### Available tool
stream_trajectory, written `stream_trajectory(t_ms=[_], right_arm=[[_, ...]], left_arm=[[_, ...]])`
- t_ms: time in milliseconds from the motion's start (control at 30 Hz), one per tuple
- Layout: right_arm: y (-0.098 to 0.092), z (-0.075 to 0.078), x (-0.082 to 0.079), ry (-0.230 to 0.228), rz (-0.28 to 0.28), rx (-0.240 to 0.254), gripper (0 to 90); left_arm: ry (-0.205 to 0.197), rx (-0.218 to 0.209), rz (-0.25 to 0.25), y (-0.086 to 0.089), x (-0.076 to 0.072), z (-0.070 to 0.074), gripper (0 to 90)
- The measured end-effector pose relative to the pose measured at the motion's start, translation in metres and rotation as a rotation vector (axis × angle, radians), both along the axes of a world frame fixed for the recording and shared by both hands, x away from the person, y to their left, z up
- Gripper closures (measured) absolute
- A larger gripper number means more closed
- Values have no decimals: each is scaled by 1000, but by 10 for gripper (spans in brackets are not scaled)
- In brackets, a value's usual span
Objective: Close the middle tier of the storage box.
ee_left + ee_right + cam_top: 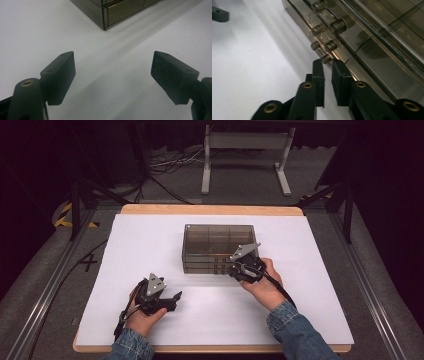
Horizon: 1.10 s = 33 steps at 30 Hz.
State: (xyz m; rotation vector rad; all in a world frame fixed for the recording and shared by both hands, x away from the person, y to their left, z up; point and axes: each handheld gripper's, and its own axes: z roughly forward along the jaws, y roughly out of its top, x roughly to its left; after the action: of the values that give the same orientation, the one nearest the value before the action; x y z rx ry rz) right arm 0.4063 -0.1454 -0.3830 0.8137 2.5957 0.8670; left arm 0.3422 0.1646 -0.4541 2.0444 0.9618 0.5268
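Smoky-brown drawer box (219,248) sat at the table's (130,250) centre, its small round knob (326,59) just beyond the right gripper (327,65), whose jaws stood narrowly parted, empty. Near-left, the left gripper (112,75) gaped wide, resting low.

The drawer box (220,247) at twelve o'clock is smoky brown and see-through, its knobs (330,46) the same tint; the tabletop (150,245) is plain white with a pale wood edge; both grippers, the left gripper (172,298) at seven o'clock and the right gripper (240,267), are black with grey plates and brass-coloured rivets; the sleeves (295,330) are blue denim.
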Motion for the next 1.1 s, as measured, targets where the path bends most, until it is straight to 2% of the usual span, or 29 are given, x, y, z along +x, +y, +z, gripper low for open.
stream_trajectory(t_ms=[233, 300, 400, 500, 600, 667, 733, 867, 1100], right_arm=[[-7, 8, -12, 10, 55, 35, 659], [-11, 10, -15, -4, 75, 49, 615], [-16, 12, -19, -7, 86, 84, 595], [-21, 13, -22, -10, 104, 86, 580], [-26, 14, -23, 0, 131, 98, 516], [-28, 15, -24, -15, 146, 100, 472], [-32, 16, -26, -13, 164, 127, 415], [-40, 17, -28, 4, 154, 154, 334], [-58, 11, -35, -23, 128, 140, 260]], left_arm=[[3, 0, 0, 0, 0, 0, 203], [3, 1, -1, 0, 0, 0, 203], [2, 1, 0, -1, 0, 0, 203], [3, 1, 2, -1, 0, 0, 203], [4, 1, 0, -1, 0, -1, 203], [4, 1, 1, -1, 0, -1, 203], [5, 0, 2, -1, 1, -1, 203], [7, -1, 1, -1, 1, -1, 203], [3, 6, 2, -1, 1, -1, 203]])
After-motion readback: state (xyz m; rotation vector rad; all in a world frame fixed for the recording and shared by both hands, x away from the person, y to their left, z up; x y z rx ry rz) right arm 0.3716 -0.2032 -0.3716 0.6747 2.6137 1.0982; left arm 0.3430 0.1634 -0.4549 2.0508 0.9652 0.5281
